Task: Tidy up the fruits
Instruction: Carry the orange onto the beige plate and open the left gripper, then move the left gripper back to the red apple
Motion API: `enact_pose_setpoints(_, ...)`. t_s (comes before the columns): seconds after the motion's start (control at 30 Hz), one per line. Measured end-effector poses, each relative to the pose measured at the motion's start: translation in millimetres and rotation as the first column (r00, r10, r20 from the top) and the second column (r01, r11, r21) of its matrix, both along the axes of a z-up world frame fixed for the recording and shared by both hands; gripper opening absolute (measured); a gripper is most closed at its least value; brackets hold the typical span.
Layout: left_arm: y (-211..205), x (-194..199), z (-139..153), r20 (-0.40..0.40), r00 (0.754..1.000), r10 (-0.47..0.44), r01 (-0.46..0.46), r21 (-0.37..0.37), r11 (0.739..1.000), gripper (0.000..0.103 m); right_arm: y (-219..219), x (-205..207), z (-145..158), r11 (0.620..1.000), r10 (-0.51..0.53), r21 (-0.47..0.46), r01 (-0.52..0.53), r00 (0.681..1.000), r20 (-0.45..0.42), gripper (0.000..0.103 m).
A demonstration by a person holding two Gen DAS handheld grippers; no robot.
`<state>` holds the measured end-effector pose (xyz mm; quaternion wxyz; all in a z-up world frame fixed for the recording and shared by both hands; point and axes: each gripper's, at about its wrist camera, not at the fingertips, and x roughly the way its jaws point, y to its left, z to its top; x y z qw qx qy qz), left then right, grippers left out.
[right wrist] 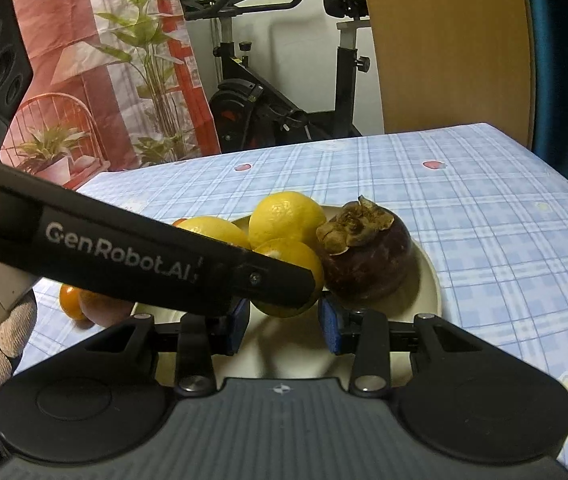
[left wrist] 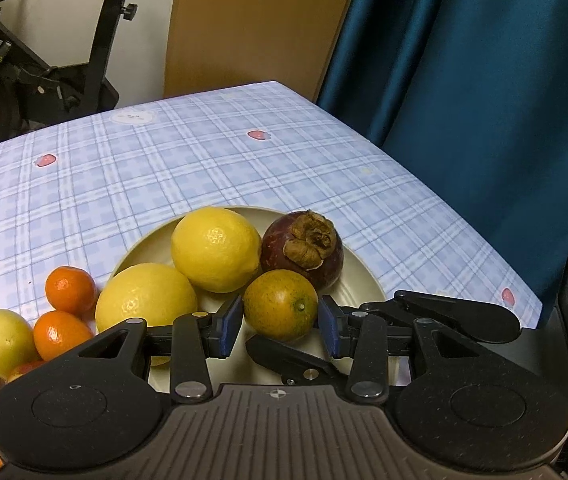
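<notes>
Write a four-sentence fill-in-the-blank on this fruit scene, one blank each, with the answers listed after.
1. The plate holds two lemons, a green-orange citrus and one dark purple ____.
2. The small oranges lie ____ the plate, on the tablecloth.
3. The left hand-held gripper has its blue pads on either side of the ____.
4. The right hand-held gripper holds ____ between its pads.

Answers: mangosteen; outside; green-orange citrus; nothing

Left gripper (left wrist: 280, 326), right gripper (right wrist: 284, 326): fingers apart.
</notes>
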<state>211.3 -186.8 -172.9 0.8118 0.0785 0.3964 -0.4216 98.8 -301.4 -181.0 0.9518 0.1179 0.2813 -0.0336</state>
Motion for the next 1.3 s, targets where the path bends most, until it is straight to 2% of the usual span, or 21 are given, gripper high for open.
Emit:
enact_pose_setpoints(0.6,-2.4,1.3,-1.6,0.035,0.999,0.036,-0.037,0.028,0.999,0.045,7.0,4.2,-4.8,0.999,0.001,-0.045,-0.002,1.000,-0.009,0.041)
enact_pose_setpoints(0.83,11.2,-0.9,8.3,0.037,0.997,0.062,-0.062,0.007,0.998,0.046,9.3,-1.4,-1.2,0.998,-0.014,-0.063,0.014,1.000,-0.001,0.042)
enact_pose_setpoints(1.1,57.5,-0.3,40.1,0.057,0.996,0.067,-0.062,-0.095,0.994,0.046,18.0,-15.6,17.5,0.996,-0.010,-0.086,0.016,0.997,0.073,0.042)
enact_pose_setpoints(1.3,114.6,14.4,60.1,0.072,0.985,0.160,-0.150,-0.123,0.981,0.046,28.7,-13.7,24.9,0.996,0.035,-0.087,-0.028,0.996,0.085,0.042)
